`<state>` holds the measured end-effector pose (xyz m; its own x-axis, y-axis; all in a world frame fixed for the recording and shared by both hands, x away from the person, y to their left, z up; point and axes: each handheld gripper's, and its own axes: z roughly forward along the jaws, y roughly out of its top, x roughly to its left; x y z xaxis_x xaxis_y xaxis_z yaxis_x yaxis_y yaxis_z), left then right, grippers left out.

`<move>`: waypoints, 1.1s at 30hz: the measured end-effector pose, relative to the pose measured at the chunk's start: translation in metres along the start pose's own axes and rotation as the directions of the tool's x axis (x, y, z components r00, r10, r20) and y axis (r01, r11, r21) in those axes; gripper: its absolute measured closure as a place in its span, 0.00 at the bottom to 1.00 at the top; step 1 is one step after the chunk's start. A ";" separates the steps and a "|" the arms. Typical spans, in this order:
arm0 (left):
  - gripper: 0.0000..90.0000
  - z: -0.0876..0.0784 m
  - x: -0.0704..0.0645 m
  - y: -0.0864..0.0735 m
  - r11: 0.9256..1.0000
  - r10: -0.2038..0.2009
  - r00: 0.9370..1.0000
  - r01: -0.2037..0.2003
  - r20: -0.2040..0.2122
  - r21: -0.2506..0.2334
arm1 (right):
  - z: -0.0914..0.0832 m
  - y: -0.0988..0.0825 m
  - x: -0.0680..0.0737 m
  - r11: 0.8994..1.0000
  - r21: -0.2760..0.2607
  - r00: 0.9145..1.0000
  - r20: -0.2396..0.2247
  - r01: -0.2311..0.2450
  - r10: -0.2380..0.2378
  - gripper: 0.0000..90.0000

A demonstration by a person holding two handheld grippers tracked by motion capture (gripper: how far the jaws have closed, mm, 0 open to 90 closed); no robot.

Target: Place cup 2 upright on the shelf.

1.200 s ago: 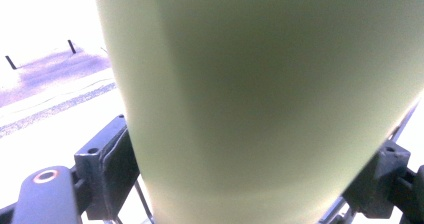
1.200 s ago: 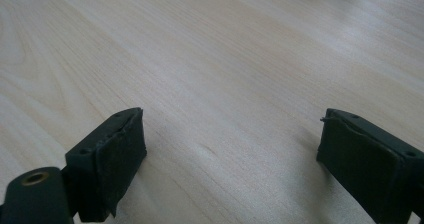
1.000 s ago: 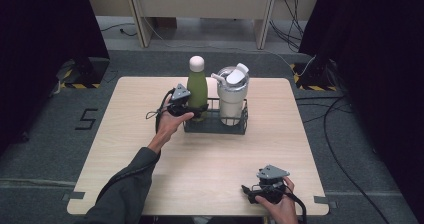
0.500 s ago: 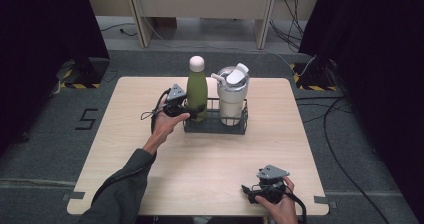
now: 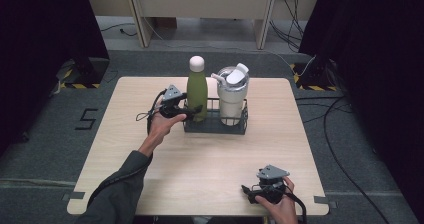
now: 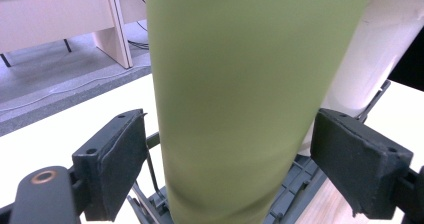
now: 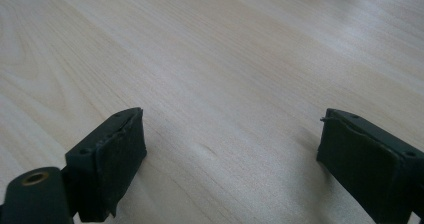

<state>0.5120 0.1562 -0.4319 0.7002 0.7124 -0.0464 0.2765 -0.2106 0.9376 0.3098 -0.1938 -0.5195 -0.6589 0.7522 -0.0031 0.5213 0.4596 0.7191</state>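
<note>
1. High view: my left gripper (image 5: 192,112) straddles the green bottle (image 5: 197,90) standing in the wire rack (image 5: 215,125), pads apart from it, ready to squeeze.
2. My right gripper (image 5: 248,193) rests wide open, out of the way.

Green bottle (image 5: 197,90), white cap, upright in left compartment of dark wire rack (image 5: 215,125).

Left hand-held gripper (image 5: 192,109) outstretched, jaws apart; right hand-held gripper (image 5: 248,190) low, wide open.

Bottle (image 5: 197,87) and tumbler (image 5: 233,95) stand in the rack (image 5: 215,125) — bottle left, tumbler right.
</note>
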 end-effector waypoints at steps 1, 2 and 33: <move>0.17 -0.001 0.000 0.000 1.000 -0.001 1.000 0.001 -0.001 0.001 | 0.000 0.000 0.000 1.000 0.001 1.000 0.000 -0.002 0.002 0.13; 0.17 -0.001 0.001 0.000 1.000 -0.002 1.000 0.002 -0.001 0.002 | 0.000 0.000 0.000 1.000 0.000 1.000 0.000 0.000 0.000 0.13; 0.17 -0.035 0.008 -0.009 0.999 -0.050 0.998 0.050 0.026 0.001 | 0.000 0.000 0.000 1.000 0.001 1.000 0.001 0.001 -0.001 0.13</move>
<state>0.4921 0.1872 -0.4282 0.7025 0.7043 -0.1018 0.3115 -0.1757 0.9338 0.3100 -0.1936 -0.5196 -0.6588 0.7523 -0.0041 0.5212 0.4603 0.7186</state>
